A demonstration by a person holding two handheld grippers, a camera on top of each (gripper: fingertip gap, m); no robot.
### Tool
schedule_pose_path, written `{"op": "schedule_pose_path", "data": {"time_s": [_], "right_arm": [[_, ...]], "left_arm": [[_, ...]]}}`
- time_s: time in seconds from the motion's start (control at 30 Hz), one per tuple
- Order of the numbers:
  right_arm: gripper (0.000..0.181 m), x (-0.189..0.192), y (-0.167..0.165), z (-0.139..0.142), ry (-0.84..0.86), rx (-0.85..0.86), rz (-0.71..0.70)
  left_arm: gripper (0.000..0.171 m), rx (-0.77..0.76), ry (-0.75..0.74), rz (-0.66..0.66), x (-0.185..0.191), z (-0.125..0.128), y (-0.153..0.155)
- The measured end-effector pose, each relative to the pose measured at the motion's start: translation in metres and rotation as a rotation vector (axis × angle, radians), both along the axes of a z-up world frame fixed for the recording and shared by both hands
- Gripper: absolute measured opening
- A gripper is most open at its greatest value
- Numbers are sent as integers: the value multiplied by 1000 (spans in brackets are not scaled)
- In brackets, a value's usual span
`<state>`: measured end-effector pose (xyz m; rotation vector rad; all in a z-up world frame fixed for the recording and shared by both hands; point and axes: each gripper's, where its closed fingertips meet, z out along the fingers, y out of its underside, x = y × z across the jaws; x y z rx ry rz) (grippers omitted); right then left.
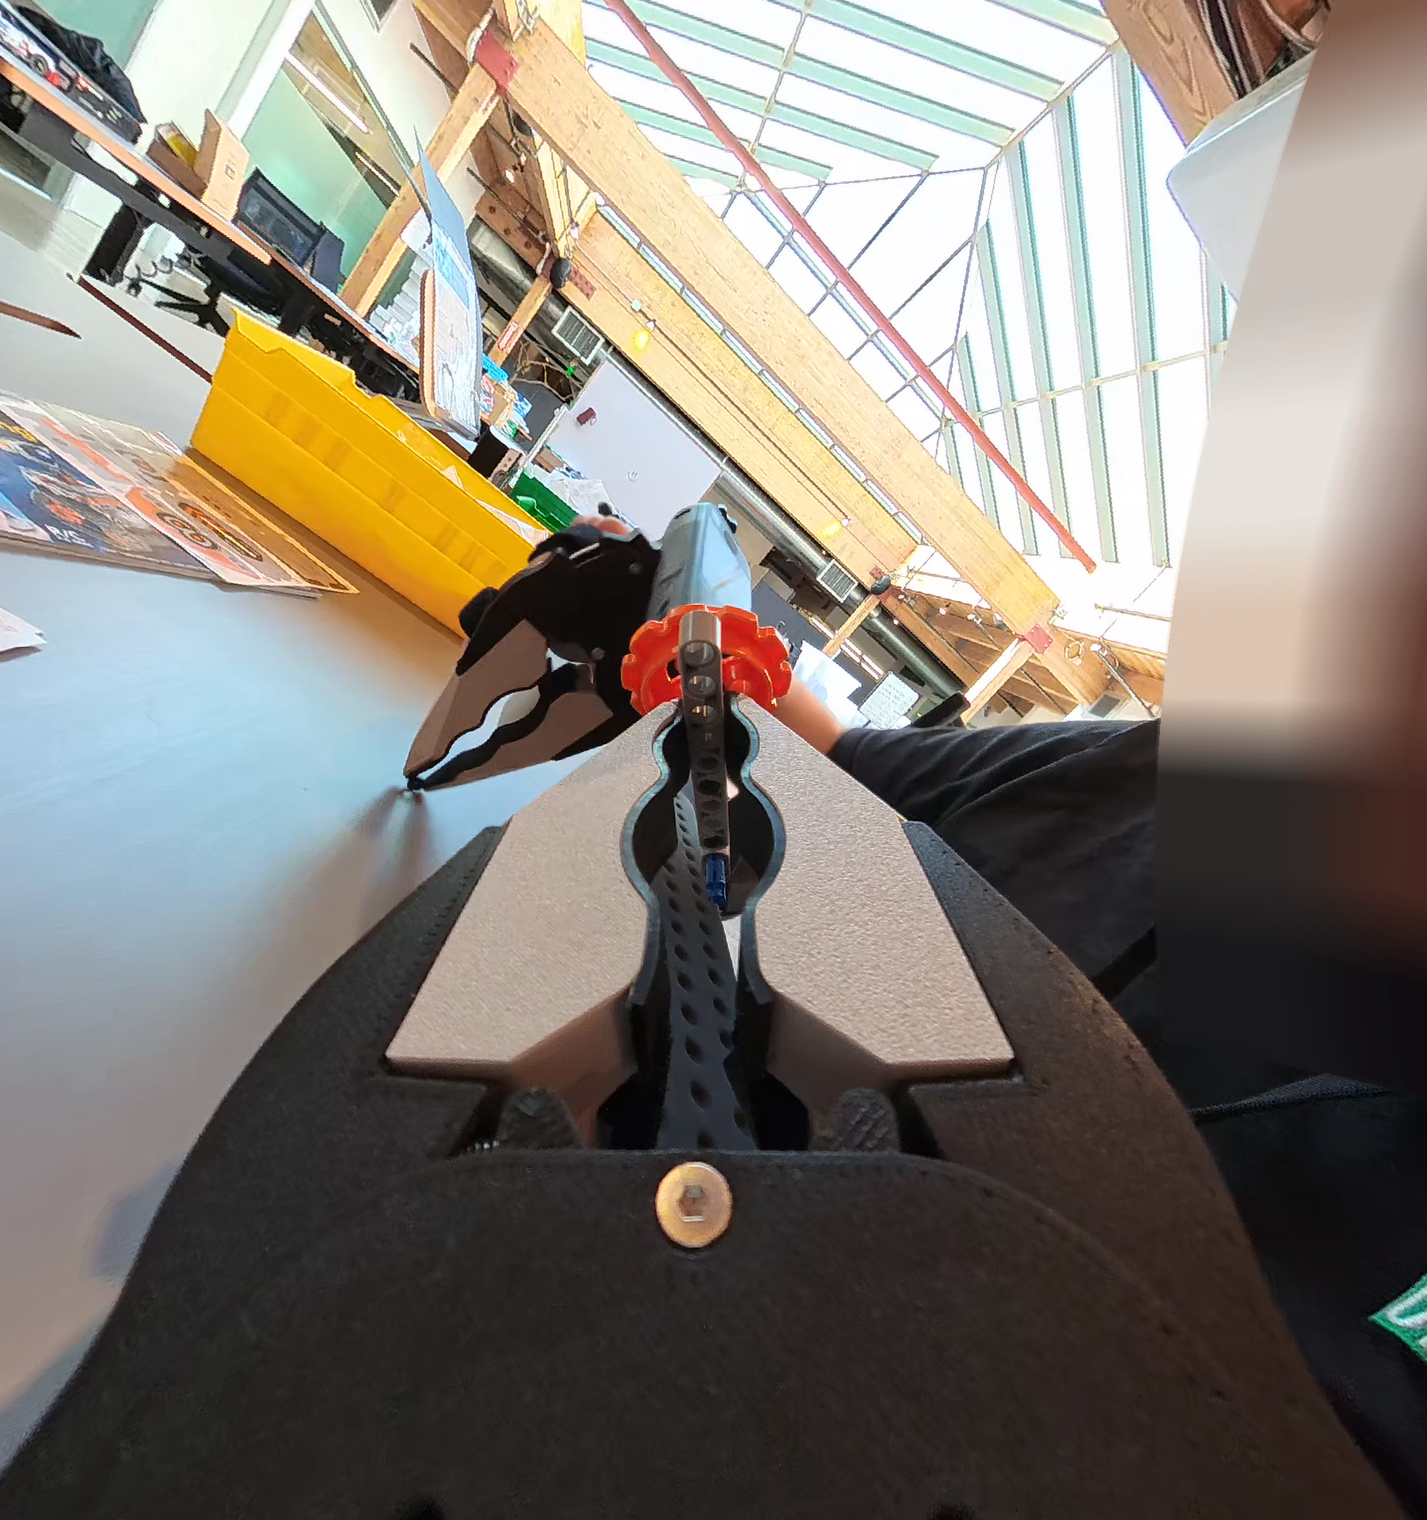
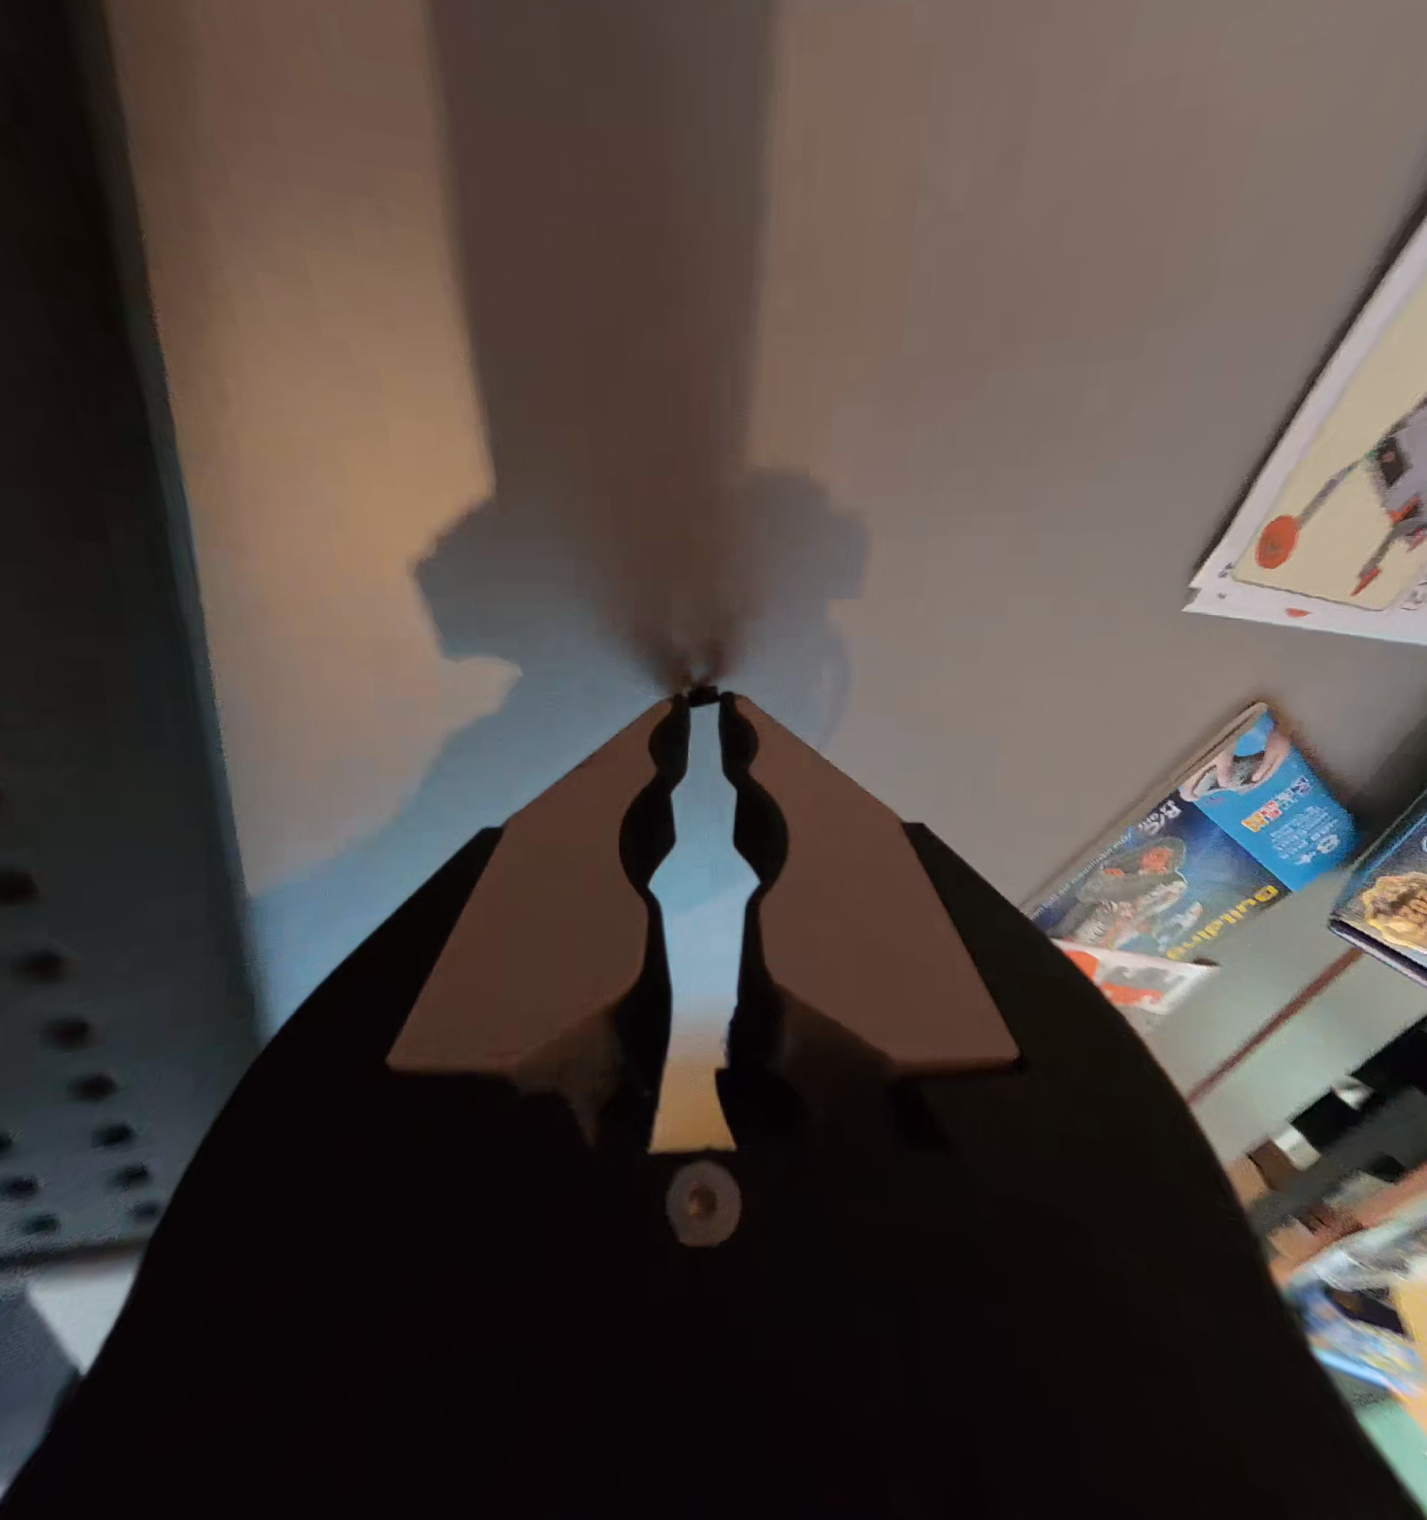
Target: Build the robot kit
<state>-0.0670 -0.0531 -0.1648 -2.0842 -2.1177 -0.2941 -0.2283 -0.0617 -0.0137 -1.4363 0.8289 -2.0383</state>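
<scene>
A long dark grey perforated beam (image 1: pixel 698 962) runs up the middle of the left hand-held gripper (image 1: pixel 704 714), whose two fingers are closed tight against it, so the beam is pinched near their tips and lifted off the surface (image 1: pixel 159 781). An orange toothed wheel (image 1: pixel 653 670) sits at the beam's far end, just past the fingertips, and a small blue pin (image 1: pixel 717 880) sticks out of the beam's side lower down between the fingers. Beyond it, the right hand-held gripper (image 1: pixel 418 781) slants down with its tips on the grey surface; in its own view its fingers are drawn nearly together, with only a narrow gap, pinching a tiny dark piece (image 2: pixel 700 697) right at the tips against the surface. That piece is too small and blurred to tell what it is. Behind the right hand-held gripper stands a yellow bin (image 1: pixel 348 461), and flat printed box panels (image 1: pixel 77 493) lie to its left on the surface. A printed booklet page (image 2: pixel 1352 477) lies off to the right of the right hand-held gripper. A person's black sleeve (image 1: pixel 998 790) shows at the right.
</scene>
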Motion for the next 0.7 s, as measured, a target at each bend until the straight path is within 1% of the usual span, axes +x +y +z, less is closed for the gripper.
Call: {"op": "schedule_pose_path", "data": {"time_s": [0.07, 0.13, 0.23, 0.33, 0.43, 0.53, 0.57, 0.63, 0.7], "right_arm": [[7, 14, 1, -2, -141, -43, 25], [7, 19, 2, -3, -210, -84, 20], [7, 20, 2, -3, -248, -131, 17], [16, 18, -2, -2, -235, -160, -1], [19, 19, -4, 6, -121, -150, -66], [19, 23, 3, 18, 94, -87, -163], [18, 22, 6, 21, 179, -58, -179], [18, 18, 2, 23, 317, -55, -184], [18, 20, -2, 19, 353, -50, -192]], "left_arm": [[5, -5, -4, 6, -1, 0, 2], [5, -8, -3, 6, -1, 0, 2], [5, -5, 4, -1, 0, -1, 0], [4, -12, 5, -11, 1, -2, -1], [5, -12, 2, -14, 1, -1, -1], [5, -16, -1, -16, 1, -1, -2], [4, -18, -1, -20, 1, -1, -2], [5, -19, 4, -25, 2, -1, -3], [5, -21, 10, -29, 4, -3, -3]]}}
